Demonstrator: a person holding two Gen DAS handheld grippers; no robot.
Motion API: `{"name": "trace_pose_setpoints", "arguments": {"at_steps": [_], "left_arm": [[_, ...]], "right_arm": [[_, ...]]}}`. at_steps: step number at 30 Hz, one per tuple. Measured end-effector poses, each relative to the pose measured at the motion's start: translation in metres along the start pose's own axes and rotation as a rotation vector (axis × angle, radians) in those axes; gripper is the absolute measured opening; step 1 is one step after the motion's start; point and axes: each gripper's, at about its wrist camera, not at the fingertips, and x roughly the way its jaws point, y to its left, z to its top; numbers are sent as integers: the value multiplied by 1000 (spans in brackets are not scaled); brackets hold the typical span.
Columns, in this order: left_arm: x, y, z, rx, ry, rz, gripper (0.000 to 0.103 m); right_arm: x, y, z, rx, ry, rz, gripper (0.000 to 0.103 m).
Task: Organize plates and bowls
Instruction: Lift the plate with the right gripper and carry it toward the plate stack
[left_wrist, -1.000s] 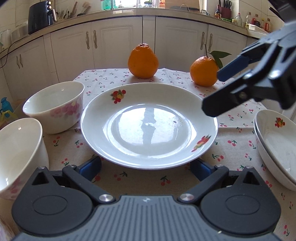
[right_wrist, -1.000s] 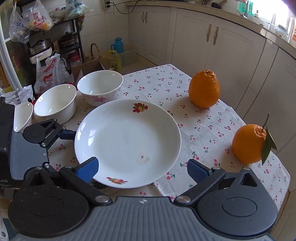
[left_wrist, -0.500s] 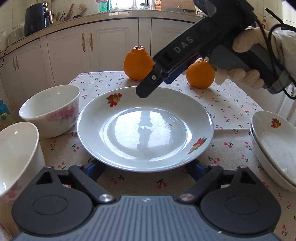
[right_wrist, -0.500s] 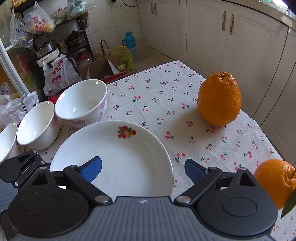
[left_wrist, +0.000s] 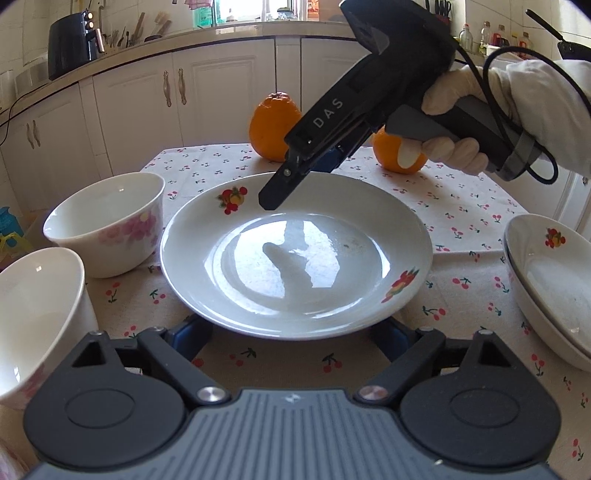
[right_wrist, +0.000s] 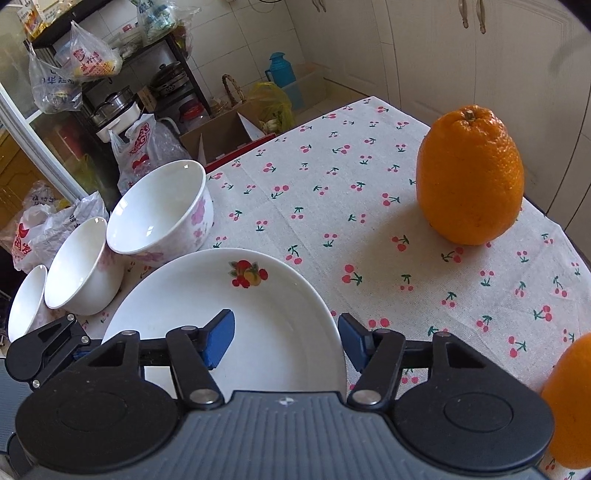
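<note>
Both right fingers (right_wrist: 221, 338) straddle the plate (right_wrist: 258, 317) rim, closing.

**Daylight floods a kitchen table, glare pooling on white china**

Bright daylight enters from a window (left_wrist: 284, 9) above the far counter, blown out to near white. It throws a broad sheen across the plate (left_wrist: 295, 254), where a gripper's dark reflection falls at its centre. An orange (right_wrist: 470, 177) casts a soft shadow onto the tablecloth (right_wrist: 332, 206). Both fisheye views bend cabinet lines and darken at the corners. The shelving corner (right_wrist: 110, 92) sits dimmer, its bags perhaps slightly soft. Focus otherwise holds crisp, without motion blur.
</note>
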Motion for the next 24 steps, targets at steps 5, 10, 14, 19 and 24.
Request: {"name": "trace_pose_setpoints", "arguments": {"at_steps": [5,10,14,19,24], "left_arm": [[0,0,0,1,0,-7,92],[-1,2,-1,11,-1,-16,91],[-3,4,-1,24,3,-22,91],[-10,3,-2,58,10,-28,90],[-20,0,-2,85,18,-44,90]], "right_arm": [[3,-1,2,-5,18,20,65],[0,0,0,4,22,23,65],[-3,1,-3,11,17,28,65],[-11,4,-10,26,10,35,65],[-22,11,-18,39,1,38,65]]}}
